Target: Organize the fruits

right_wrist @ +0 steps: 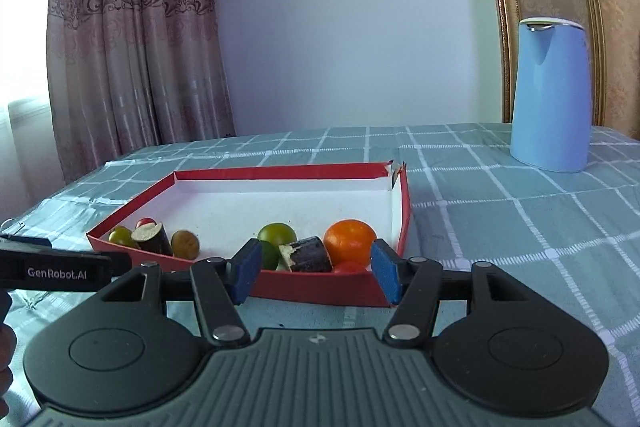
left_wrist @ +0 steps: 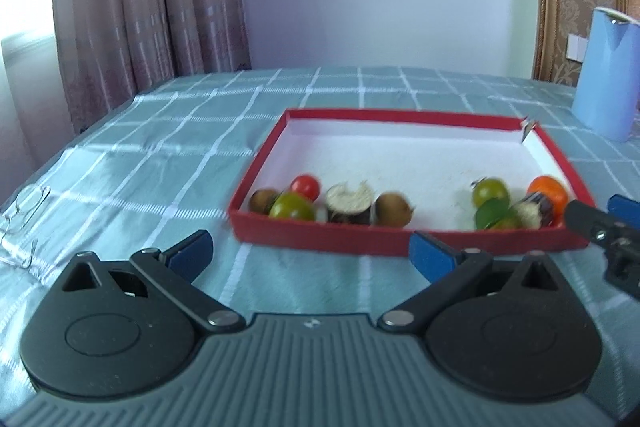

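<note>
A shallow red tray (left_wrist: 400, 243) with a white floor sits on the checked cloth and holds two groups of produce along its near wall. On the left lie a red tomato (left_wrist: 305, 186), a green tomato (left_wrist: 292, 207), an eggplant piece (left_wrist: 349, 203) and a kiwi (left_wrist: 394, 209). On the right lie an orange (left_wrist: 548, 191) (right_wrist: 349, 241), green fruits (left_wrist: 490, 191) and another eggplant piece (right_wrist: 306, 254). My left gripper (left_wrist: 312, 251) is open and empty, just short of the tray. My right gripper (right_wrist: 316, 273) is open at the tray's near right corner, empty.
A tall blue kettle (right_wrist: 550, 95) stands on the table at the back right. A wire object (left_wrist: 24, 219) lies at the table's left edge. Curtains and a wall stand behind. The right gripper shows at the right edge of the left wrist view (left_wrist: 600, 227).
</note>
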